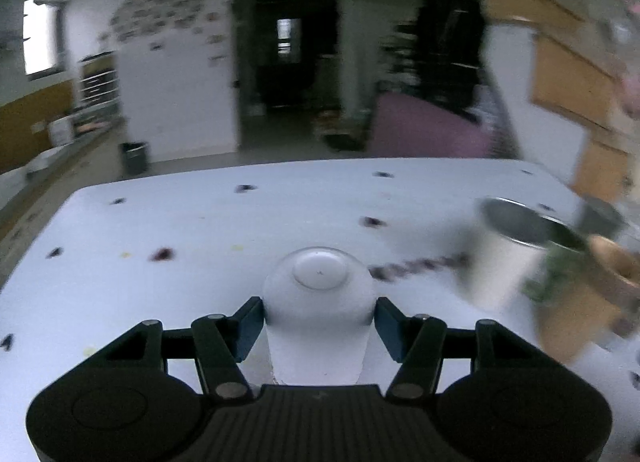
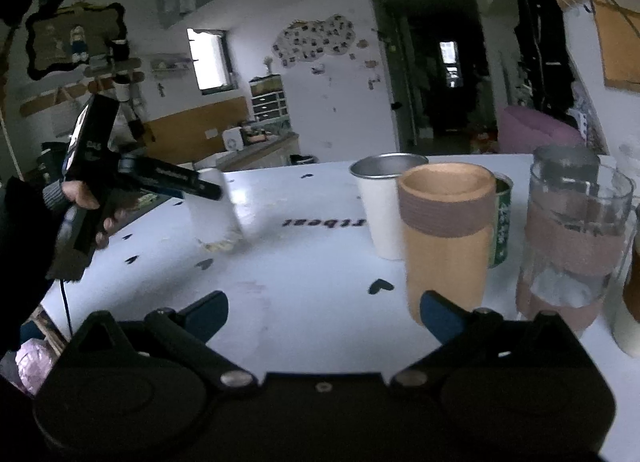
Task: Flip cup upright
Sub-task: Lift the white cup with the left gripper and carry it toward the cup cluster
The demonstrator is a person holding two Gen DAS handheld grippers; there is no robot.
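A white cup (image 1: 320, 302) stands upside down, base up, between the fingers of my left gripper (image 1: 319, 314), which is shut on its sides. In the right wrist view the same cup (image 2: 214, 209) is blurred, tilted and held just above the white table (image 2: 304, 262) by the left gripper (image 2: 200, 187) at the left. My right gripper (image 2: 324, 310) is open and empty, low over the table's near side, just left of an orange cup (image 2: 448, 238).
At the right stand a white cup with a metal rim (image 2: 386, 201), a green can (image 2: 502, 221), the orange cup and a glass jar with a brown sleeve (image 2: 576, 238). The cup group also shows in the left wrist view (image 1: 508, 250). The table carries small dark heart marks.
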